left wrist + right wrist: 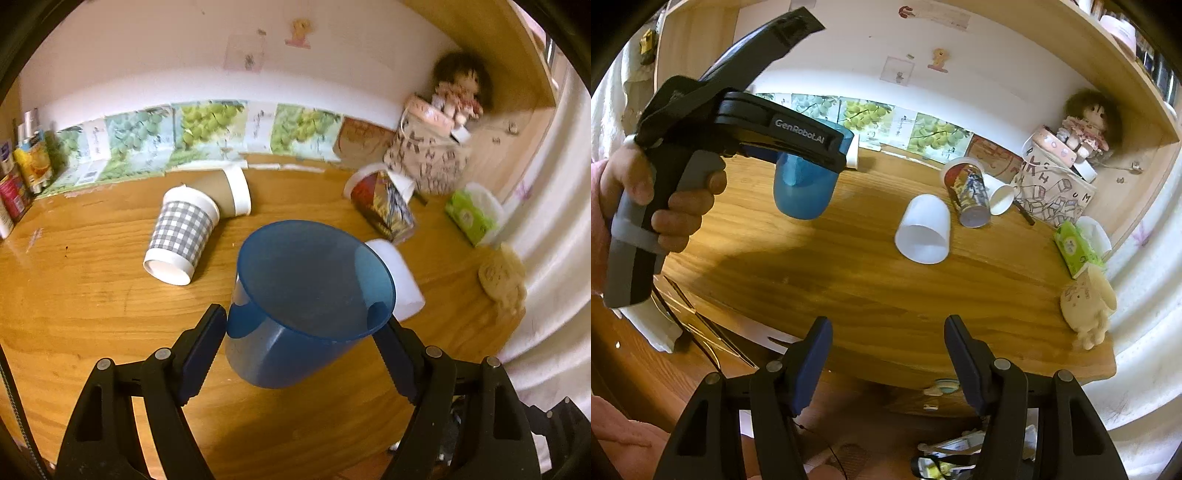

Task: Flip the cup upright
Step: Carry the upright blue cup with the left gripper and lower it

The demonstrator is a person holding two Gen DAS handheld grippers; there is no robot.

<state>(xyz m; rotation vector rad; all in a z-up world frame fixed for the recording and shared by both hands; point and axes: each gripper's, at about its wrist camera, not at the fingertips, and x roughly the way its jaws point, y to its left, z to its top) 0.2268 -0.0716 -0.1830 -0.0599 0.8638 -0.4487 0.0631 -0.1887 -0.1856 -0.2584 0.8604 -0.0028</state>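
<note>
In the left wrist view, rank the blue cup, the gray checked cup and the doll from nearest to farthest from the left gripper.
1. Blue cup, held between the left gripper fingers.
2. Gray checked cup, lying on its side, ahead to the left.
3. Doll, at the back right, on a bag.

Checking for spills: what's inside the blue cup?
The blue cup, shut in the left gripper, looks empty; its translucent wall shows through. Its bottom isn't clearly visible.

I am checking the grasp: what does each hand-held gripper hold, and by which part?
The left hand-held gripper holds the blue cup by its side walls, below the rim. The right hand-held gripper holds nothing.
</note>
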